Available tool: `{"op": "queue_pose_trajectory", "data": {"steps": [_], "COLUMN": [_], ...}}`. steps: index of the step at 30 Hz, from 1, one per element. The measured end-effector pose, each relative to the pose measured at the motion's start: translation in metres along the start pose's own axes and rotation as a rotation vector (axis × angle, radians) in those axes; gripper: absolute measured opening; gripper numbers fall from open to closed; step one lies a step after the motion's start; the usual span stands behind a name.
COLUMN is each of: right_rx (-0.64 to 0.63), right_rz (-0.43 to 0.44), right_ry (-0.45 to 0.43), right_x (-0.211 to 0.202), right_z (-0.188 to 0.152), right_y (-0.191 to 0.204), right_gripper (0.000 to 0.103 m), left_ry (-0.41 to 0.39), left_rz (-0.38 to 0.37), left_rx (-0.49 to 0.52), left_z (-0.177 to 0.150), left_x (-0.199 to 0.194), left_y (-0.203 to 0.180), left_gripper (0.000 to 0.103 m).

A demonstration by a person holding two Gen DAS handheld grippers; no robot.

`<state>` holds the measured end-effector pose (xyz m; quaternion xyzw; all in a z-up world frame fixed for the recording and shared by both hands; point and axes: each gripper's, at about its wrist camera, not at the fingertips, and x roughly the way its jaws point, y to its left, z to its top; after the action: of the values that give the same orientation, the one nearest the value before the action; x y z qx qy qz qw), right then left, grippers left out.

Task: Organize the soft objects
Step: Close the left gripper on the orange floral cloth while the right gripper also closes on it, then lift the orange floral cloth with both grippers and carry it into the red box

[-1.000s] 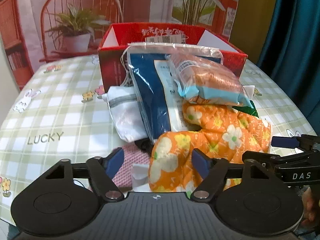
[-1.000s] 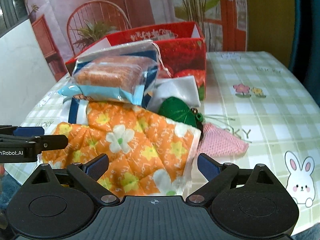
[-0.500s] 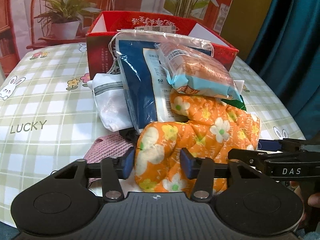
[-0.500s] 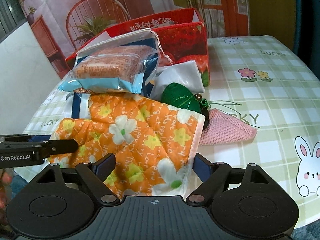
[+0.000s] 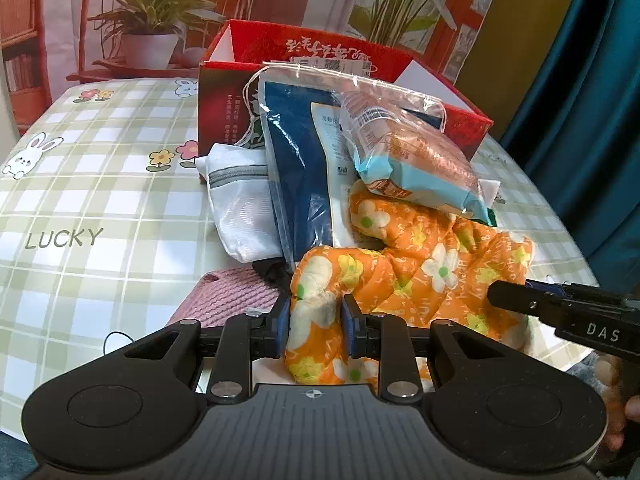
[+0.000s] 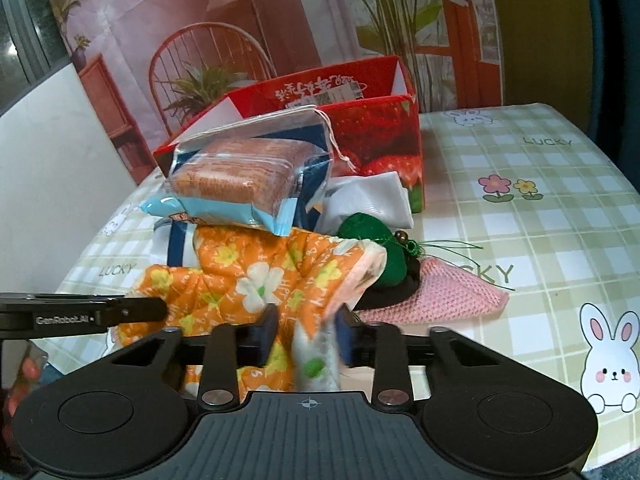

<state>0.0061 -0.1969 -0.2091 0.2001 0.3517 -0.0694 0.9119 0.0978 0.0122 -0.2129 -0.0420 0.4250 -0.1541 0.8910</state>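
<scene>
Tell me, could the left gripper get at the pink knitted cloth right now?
Probably not. The left gripper is shut on the orange flowered quilted cloth, so it would have to let go first. The pink knitted cloth lies close to its left, though partly tucked under the pile.

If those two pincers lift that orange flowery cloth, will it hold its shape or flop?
Probably flop: the orange floral cloth already bunches where the left gripper pinches it. The packaged bread resting on top would likely slide off. It looks quilted, so probably light but bulky.
</scene>
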Motion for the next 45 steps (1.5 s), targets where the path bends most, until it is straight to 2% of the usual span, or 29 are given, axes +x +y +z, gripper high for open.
{"op": "queue_pose_trajectory", "data": {"steps": [2,5,12,21,26,33,40,45], "right_rx": [0.002,0.003,-0.005,-0.032,-0.09,-0.192,-0.23,-0.248], "right_rz": [0.012,0.028,0.08,0.113,0.12,0.141,0.142,0.141], "right_ry": [0.002,-0.007,-0.026,-0.028,-0.034,-0.137,-0.172,-0.205], "right_x": [0.001,-0.002,-0.016,-0.031,-0.039,-0.057,-0.067,-0.073], "right_z": [-0.001,0.0,-0.001,-0.006,-0.008,0.0,0.004,0.005], "right_y": [0.0,0.002,0.006,0.016,0.027,0.043,0.05,0.054], "right_gripper": [0.013,0.012,0.011,0.011,0.011,0.011,0.011,0.011], "left_ry": [-0.005,-0.015,-0.066,-0.078,-0.11,-0.231,-0.225,-0.265], "left_rz": [0.0,-0.035,-0.027,-0.012,-0.008,-0.064,-0.078,-0.09], "left_rx": [0.005,-0.027,0.023,0.051,0.063,0.038,0.002,-0.001], "left_z": [0.001,0.001,-0.002,-0.008,-0.009,-0.008,-0.007,-0.007], "left_x": [0.0,-0.005,-0.027,-0.042,-0.052,-0.073,-0.071,-0.08], "left_y": [-0.001,0.005,-0.003,-0.012,-0.013,-0.009,-0.007,-0.004], "left_gripper": [0.026,0.02,0.019,0.019,0.019,0.019,0.019,0.019]}}
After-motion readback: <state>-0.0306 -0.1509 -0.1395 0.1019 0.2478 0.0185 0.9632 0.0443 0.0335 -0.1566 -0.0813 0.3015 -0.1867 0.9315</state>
